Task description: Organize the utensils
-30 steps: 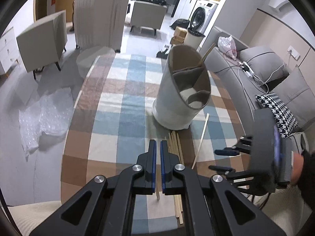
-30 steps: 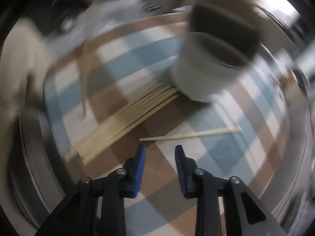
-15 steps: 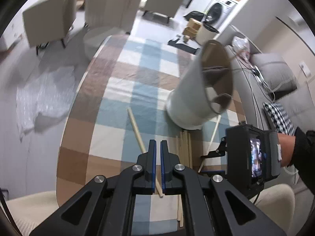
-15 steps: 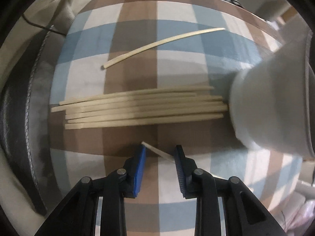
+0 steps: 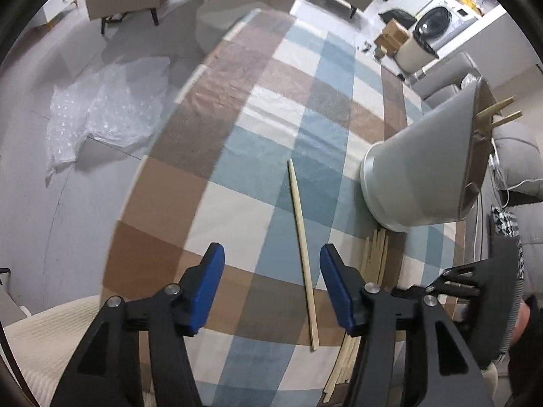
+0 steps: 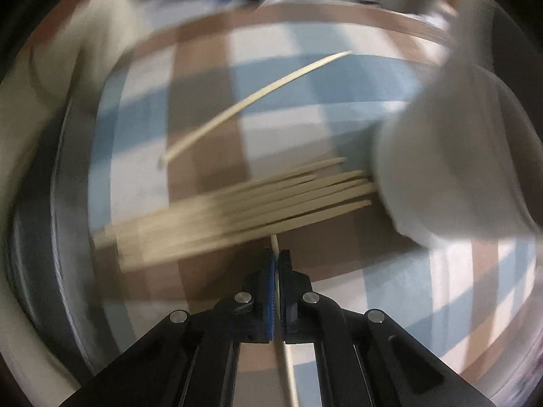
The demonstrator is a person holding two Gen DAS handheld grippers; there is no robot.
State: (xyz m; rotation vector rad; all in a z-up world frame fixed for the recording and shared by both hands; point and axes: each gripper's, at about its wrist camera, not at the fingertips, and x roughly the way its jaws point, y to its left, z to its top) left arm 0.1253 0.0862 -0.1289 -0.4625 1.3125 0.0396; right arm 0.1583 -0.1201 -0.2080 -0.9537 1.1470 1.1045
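A single wooden chopstick [image 5: 301, 230] lies on the checked tablecloth, its near end between the fingers of my open left gripper [image 5: 271, 285]. My right gripper [image 6: 275, 264] is shut on the end of this chopstick [image 6: 275, 245]; its body shows in the left wrist view [image 5: 475, 291]. A bundle of several chopsticks [image 6: 237, 210] [image 5: 370, 261] lies against the foot of the grey utensil holder [image 5: 420, 169] [image 6: 451, 156]. Two chopsticks [image 5: 495, 112] stick out of the holder. One curved chopstick [image 6: 251, 101] lies apart beyond the bundle.
The round table [image 5: 142, 210] ends close at left and near. Bubble wrap [image 5: 101, 112] lies on the floor at left. A grey sofa [image 5: 516, 169] stands right of the table. A cream cushion [image 5: 51, 339] sits at the near left.
My left gripper has opened and let go of the single chopstick. My right gripper has shut on its near end. The right wrist view is now blurred by motion.
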